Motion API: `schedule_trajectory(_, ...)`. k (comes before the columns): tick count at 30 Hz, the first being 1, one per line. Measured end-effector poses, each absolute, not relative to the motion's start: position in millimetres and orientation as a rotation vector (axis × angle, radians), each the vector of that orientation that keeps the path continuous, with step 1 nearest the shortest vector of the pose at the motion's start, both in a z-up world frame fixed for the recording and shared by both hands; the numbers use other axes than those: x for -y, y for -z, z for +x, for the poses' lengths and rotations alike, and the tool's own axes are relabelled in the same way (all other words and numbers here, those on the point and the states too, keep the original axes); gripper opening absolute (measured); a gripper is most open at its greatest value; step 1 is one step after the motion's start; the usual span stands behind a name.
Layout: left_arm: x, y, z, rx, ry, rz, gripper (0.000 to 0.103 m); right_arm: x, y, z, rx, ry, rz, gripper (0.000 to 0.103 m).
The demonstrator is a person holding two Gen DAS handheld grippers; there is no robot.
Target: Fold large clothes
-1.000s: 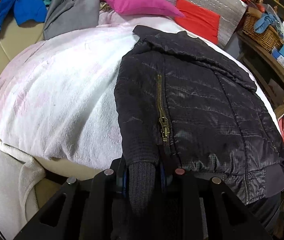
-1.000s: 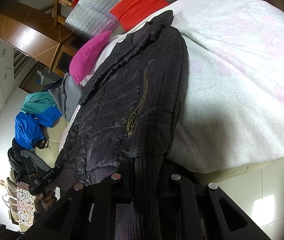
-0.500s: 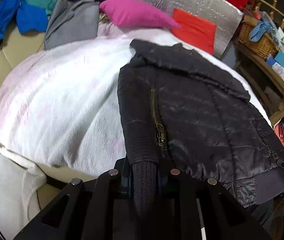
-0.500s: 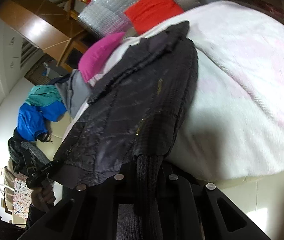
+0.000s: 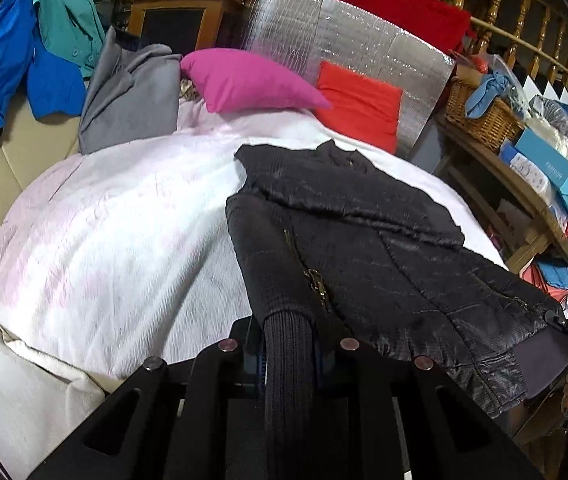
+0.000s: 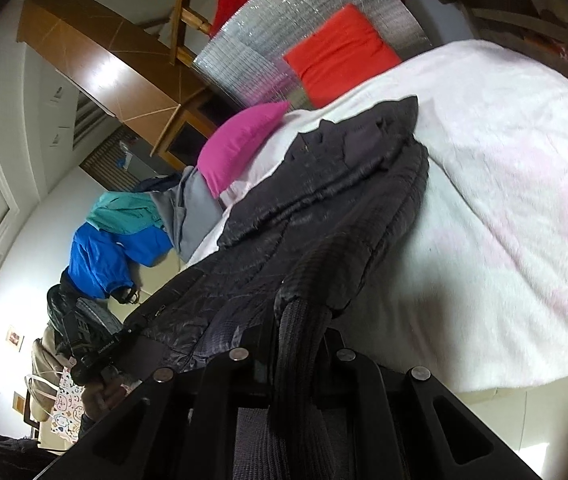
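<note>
Both claws grip the black jacket's [image 5: 383, 248] ribbed hem: left claw [image 5: 289, 354], right claw [image 6: 299, 350]. Its long axis runs away across the bed [image 5: 104, 240], collar farthest.

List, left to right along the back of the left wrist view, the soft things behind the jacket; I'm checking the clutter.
Blue jacket → teal garment → grey garment → pink pillow → orange-red cushion → wicker basket.

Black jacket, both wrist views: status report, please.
Left gripper and right gripper both shut on ribbed hem of black jacket. Jacket lies zipped on white blanket, collar toward pink pillow. Nothing blocking the fold.
</note>
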State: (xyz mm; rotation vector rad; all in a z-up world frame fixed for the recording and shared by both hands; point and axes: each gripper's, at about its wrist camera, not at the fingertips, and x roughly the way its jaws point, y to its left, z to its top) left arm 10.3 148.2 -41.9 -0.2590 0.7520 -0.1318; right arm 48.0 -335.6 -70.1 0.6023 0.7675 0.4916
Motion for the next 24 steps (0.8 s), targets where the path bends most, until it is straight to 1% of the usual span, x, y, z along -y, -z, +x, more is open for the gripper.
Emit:
schedule_trajectory(14,-142.3,7.4,41.5,-0.657,0.124,-0.262,0.019,337.4,34.3,79.9,-0.659,-0.484,0.631,0.012)
schedule_trajectory(24,-139.2,7.1,35.6,-0.653,0.106,-0.256,0.019,334.0,30.8,78.9,-0.642,-0.473,0.634,0.012)
